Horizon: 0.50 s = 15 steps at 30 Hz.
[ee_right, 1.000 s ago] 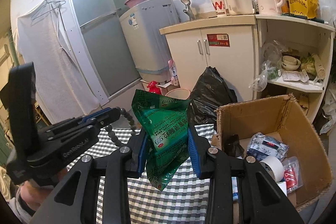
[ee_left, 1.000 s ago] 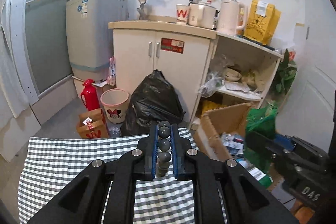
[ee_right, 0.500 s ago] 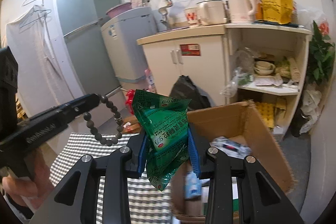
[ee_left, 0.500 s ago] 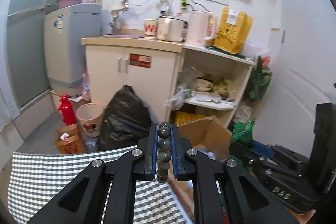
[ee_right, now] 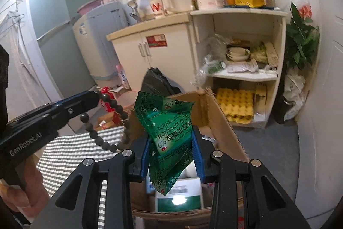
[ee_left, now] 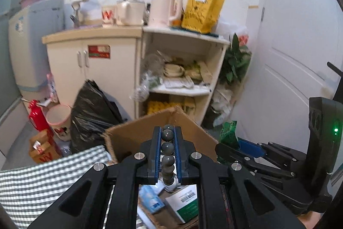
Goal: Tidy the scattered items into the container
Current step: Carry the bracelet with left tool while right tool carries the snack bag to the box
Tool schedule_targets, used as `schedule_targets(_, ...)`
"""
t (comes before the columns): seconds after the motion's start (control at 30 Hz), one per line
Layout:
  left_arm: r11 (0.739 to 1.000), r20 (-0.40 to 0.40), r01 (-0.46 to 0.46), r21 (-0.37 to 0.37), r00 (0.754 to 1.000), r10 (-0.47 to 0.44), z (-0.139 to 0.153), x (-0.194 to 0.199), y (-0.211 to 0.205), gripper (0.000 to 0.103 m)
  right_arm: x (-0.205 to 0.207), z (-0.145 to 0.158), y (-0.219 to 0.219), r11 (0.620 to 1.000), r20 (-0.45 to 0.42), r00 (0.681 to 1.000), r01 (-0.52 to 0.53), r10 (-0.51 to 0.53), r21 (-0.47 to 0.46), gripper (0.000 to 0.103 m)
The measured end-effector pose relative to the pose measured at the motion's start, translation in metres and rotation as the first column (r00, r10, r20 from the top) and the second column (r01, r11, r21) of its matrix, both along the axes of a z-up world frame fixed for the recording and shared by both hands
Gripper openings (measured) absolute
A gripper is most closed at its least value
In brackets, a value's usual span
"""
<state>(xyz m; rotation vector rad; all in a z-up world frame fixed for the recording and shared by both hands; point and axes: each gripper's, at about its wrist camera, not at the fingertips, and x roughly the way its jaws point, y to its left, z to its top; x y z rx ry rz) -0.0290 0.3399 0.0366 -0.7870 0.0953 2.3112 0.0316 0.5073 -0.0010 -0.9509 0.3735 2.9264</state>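
Hanging over the open cardboard box [ee_right: 216, 119], right tongs [ee_right: 171, 156] grip the green packet [ee_right: 169, 128] directly above it; left tongs [ee_left: 167, 151], clamping the bead bracelet [ee_left: 167, 148], sit at its near edge.

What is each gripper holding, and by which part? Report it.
Left gripper: a dark bead bracelet, pinched along one stretch of beads, the rest hanging looped. Right gripper: green sachets, clamped across their middle.

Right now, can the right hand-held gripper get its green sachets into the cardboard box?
Probably yes. The right hand-held gripper holds the green sachets over the open cardboard box, nothing beneath them but the contents. The left hand-held gripper with its bead bracelet is off to one side.
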Motion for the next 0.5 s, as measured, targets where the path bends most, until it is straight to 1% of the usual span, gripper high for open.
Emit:
schedule_targets(0.23,1.0,0.106,0.02,-0.022,0.994,-0.018,-0.038,-0.023,0.026,0.011,-0.014,-0.024,0.021,1.0,0.075,0.997,0.022,-0.022,-0.002,0.034)
schedule_targets(0.47,0.998,0.163,0.032,-0.059,0.986,-0.022,-0.067,-0.037,0.037,0.011,-0.028,-0.048,0.024,1.0,0.123,0.992,0.019,-0.017,-0.013,0.034)
schedule_targets(0.5,0.997,0.171,0.038,-0.067,0.985,-0.026,-0.071,-0.039,0.038,0.013,-0.03,-0.05,0.023,1.0,0.127,0.992,0.018,-0.017,-0.013,0.034)
